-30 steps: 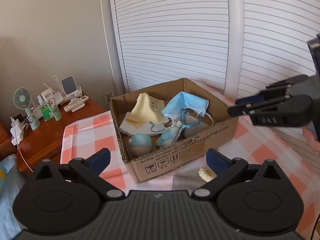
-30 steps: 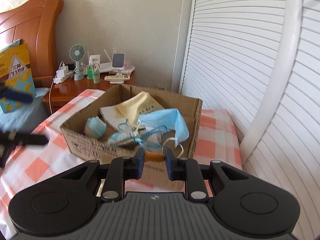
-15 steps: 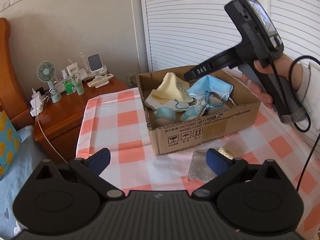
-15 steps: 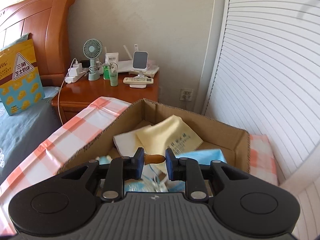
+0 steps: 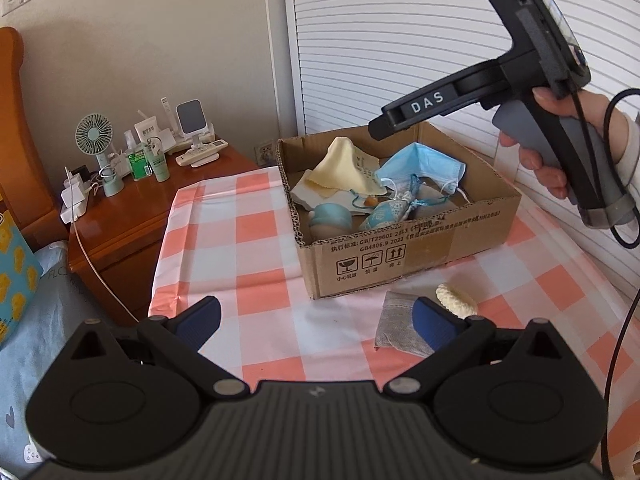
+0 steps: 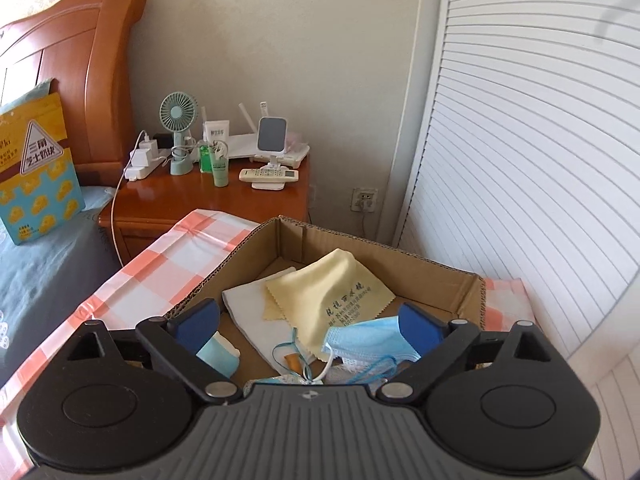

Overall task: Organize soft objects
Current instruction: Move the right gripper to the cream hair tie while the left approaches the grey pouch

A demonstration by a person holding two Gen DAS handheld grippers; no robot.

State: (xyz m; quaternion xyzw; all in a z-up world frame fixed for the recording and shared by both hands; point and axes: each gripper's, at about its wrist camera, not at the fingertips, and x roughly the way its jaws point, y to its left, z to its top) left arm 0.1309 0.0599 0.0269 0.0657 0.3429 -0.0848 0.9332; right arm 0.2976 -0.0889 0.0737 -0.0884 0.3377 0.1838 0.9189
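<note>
A cardboard box (image 5: 404, 258) stands on the checked tablecloth and holds a yellow cloth (image 5: 346, 164), a blue face mask (image 5: 424, 166), a white cloth, a pale blue round item (image 5: 330, 218) and a small orange piece (image 5: 370, 201). A grey sachet (image 5: 398, 326) and a cream knitted pad (image 5: 456, 300) lie on the cloth in front of the box. My left gripper (image 5: 316, 320) is open and empty, low over the table before the box. My right gripper (image 6: 310, 326) is open and empty above the box, over the mask (image 6: 368, 340) and yellow cloth (image 6: 332, 296).
A wooden nightstand (image 5: 132, 216) left of the table carries a small fan (image 5: 96, 140), bottles, a remote and a power strip. A bed with a headboard (image 6: 100, 64) is further left. White louvred doors (image 5: 400, 40) stand behind the box.
My right gripper rose over the box and opened, letting go of the small orange piece, which now lies in the box. My left gripper pulled back and left, staying open.
</note>
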